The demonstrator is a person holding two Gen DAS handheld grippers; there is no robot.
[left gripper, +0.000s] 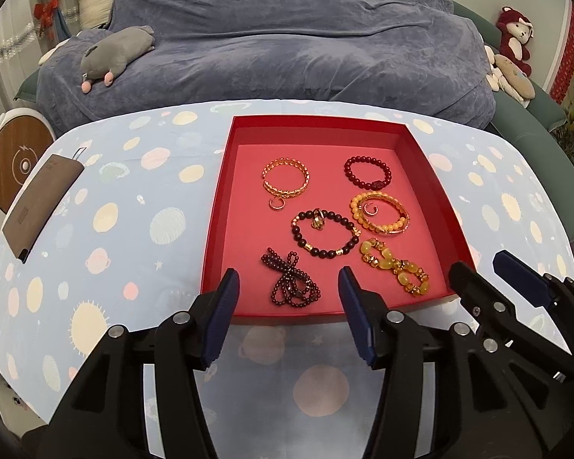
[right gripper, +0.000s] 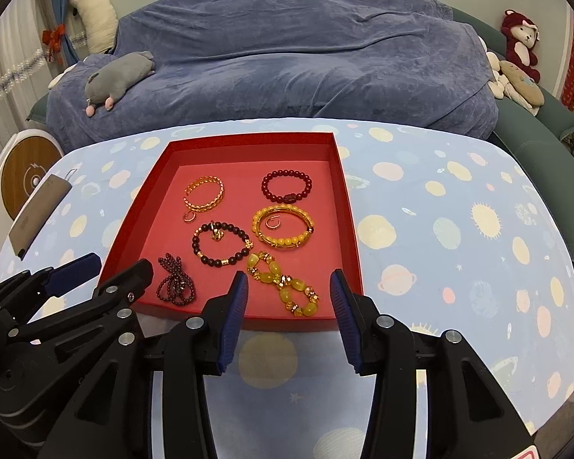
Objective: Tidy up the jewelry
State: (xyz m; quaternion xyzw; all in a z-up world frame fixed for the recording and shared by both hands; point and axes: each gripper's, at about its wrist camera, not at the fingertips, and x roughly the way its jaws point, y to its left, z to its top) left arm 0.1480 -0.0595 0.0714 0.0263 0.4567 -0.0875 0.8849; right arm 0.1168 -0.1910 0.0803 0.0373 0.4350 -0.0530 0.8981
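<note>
A red tray (left gripper: 218, 206) on the table holds several pieces of jewelry: a gold bangle (left gripper: 285, 193), a dark red bead bracelet (left gripper: 375, 184), a yellow bead bangle (left gripper: 386, 227), a dark bead bracelet (left gripper: 325, 254), a garnet strand (left gripper: 292, 287) and a chunky amber bracelet (left gripper: 398, 267). My left gripper (left gripper: 289, 279) hangs open above the tray's near edge, over the garnet strand, holding nothing. To its right, my right gripper (right gripper: 289, 279) is open over the amber bracelet (right gripper: 287, 287), also with nothing in it. Each gripper shows in the other's view.
A planet-print blue cloth (left gripper: 134, 229) covers the table. A brown pouch (left gripper: 38, 206) lies at its left edge. Behind the table is a sofa under a blue blanket (left gripper: 287, 38) with a grey plush (left gripper: 114, 53) on it. A round wood-topped device (left gripper: 19, 160) stands at far left.
</note>
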